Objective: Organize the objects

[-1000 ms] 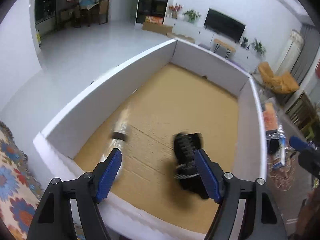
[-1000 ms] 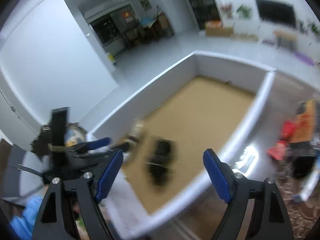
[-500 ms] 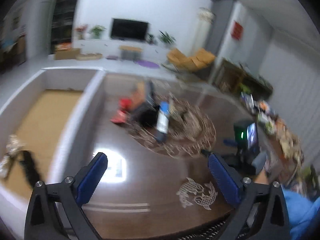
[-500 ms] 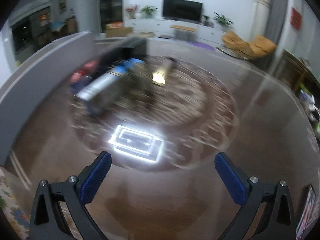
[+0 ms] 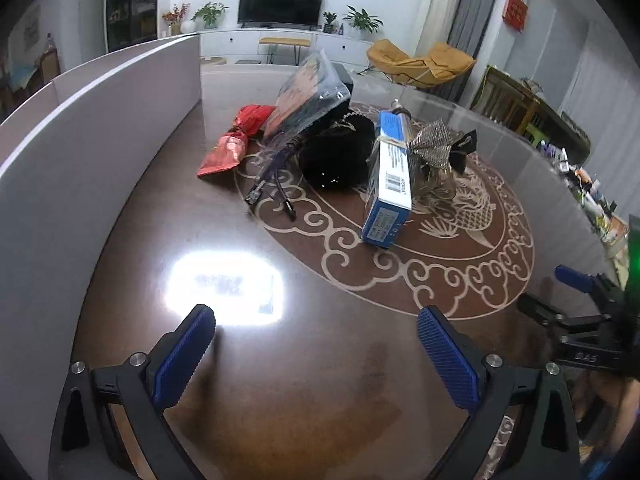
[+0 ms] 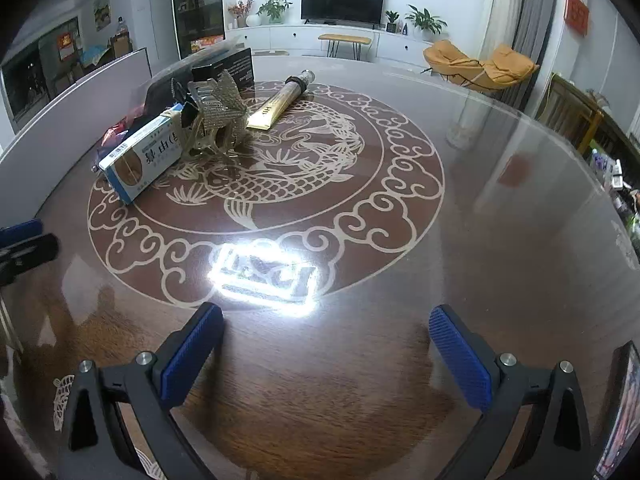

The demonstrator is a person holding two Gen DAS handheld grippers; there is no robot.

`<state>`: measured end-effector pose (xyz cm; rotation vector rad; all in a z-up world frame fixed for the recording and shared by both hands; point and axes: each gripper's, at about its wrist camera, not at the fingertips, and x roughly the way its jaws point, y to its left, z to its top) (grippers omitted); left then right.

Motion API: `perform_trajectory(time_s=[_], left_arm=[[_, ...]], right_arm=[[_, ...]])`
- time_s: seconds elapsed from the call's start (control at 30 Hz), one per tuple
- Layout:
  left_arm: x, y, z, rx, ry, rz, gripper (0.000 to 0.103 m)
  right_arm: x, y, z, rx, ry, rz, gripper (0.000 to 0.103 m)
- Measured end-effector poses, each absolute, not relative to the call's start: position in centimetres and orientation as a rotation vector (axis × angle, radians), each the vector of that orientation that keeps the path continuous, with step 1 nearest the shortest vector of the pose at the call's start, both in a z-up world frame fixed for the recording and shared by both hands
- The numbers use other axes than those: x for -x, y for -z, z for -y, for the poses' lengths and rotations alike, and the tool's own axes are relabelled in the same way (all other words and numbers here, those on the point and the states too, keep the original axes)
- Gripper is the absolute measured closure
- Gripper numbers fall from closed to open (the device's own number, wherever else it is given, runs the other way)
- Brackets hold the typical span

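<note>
Both tools, left [image 5: 316,332] and right [image 6: 326,330], are hovering spread and empty over the near desk [image 6: 480,220], while the blue box [image 5: 389,178] is lying far ahead in the pile, looking light, stiff, easiest pinched across its narrow sides.

Bare table [image 6: 460,240] nr both grippers — clutter pile [image 5: 340,152] ahead, white wall [image 5: 80,152] blocks left.

Both the left gripper [image 5: 316,334] and right gripper [image 6: 326,332] have black frames, ribbed blue pads [image 5: 447,350], and silver screws [image 6: 144,358].
</note>
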<state>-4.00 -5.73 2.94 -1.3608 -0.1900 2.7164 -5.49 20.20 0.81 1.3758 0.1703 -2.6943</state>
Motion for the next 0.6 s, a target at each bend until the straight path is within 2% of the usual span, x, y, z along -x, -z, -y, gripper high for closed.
perform_trajectory(time_s=[0.23, 0.4, 0.6], left_arm=[[4.1, -2.3, 4.8, 1.366, -2.737, 0.111, 0.000], [4.1, -2.0, 3.4, 1.417, -2.758, -0.033, 0.000], [4.1, -1.8, 3.8, 1.419, -2.754, -0.018, 0.000]], right_arm=[[5.9, -0.3, -20.5, -1.392, 2.682, -0.119, 0.000], [5.9, -0.4, -20.5, -1.392, 2.682, -0.119, 0.000], [5.9, -0.4, -20.5, -1.391, 2.683, -0.118, 0.000]])
